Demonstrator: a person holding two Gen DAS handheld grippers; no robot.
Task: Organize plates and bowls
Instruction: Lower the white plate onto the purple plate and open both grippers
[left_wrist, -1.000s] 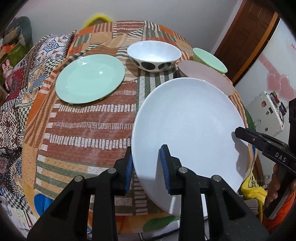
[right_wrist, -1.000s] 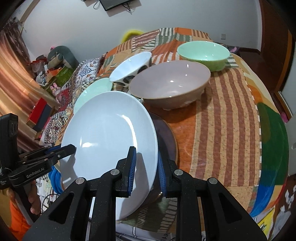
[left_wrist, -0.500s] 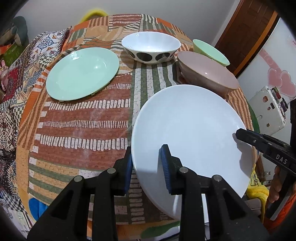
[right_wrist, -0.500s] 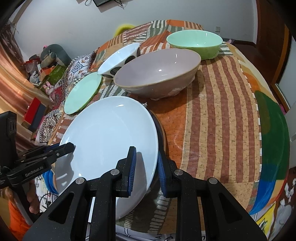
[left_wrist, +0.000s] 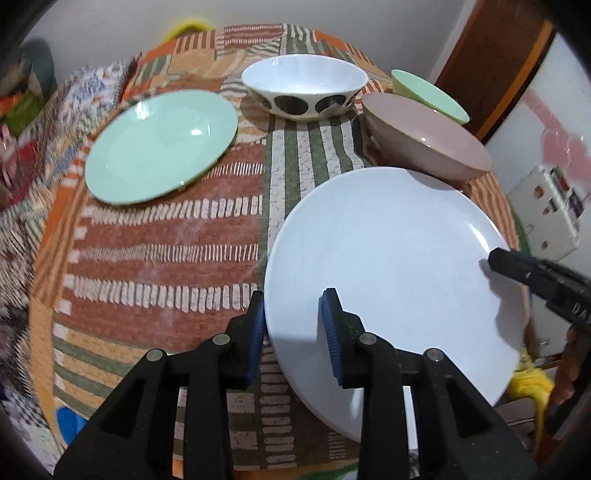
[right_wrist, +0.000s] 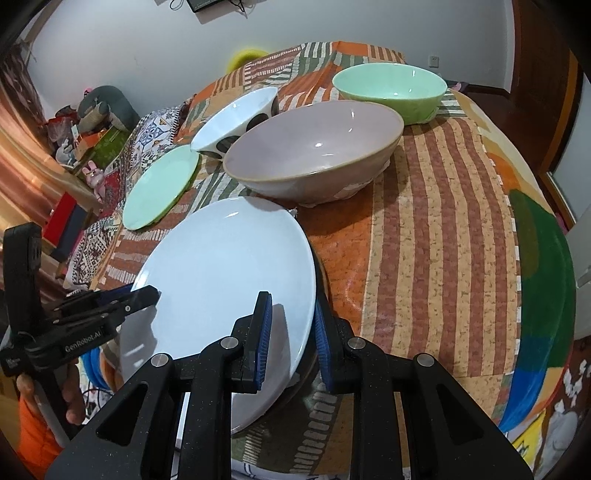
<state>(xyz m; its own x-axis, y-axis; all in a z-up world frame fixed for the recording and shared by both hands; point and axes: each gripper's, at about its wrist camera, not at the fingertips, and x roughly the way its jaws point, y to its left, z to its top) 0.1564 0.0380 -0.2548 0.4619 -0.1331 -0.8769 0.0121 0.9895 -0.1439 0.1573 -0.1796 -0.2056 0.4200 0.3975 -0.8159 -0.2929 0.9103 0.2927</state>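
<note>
Left wrist view: we hold a white plate (left_wrist: 388, 258) by its rim with both grippers, low over the patchwork cloth (left_wrist: 166, 240).

Our left gripper (left_wrist: 295, 328) and right gripper (right_wrist: 290, 332) are each nearly closed, pads pinching opposite edges. Beyond sit a pink bowl (left_wrist: 424, 147), spotted bowl (left_wrist: 306, 92), green bowl (right_wrist: 391, 92) and green plate (left_wrist: 159, 147).

Tilted white plate (left_wrist: 391, 258), bowls (right_wrist: 314, 147) beyond
</note>
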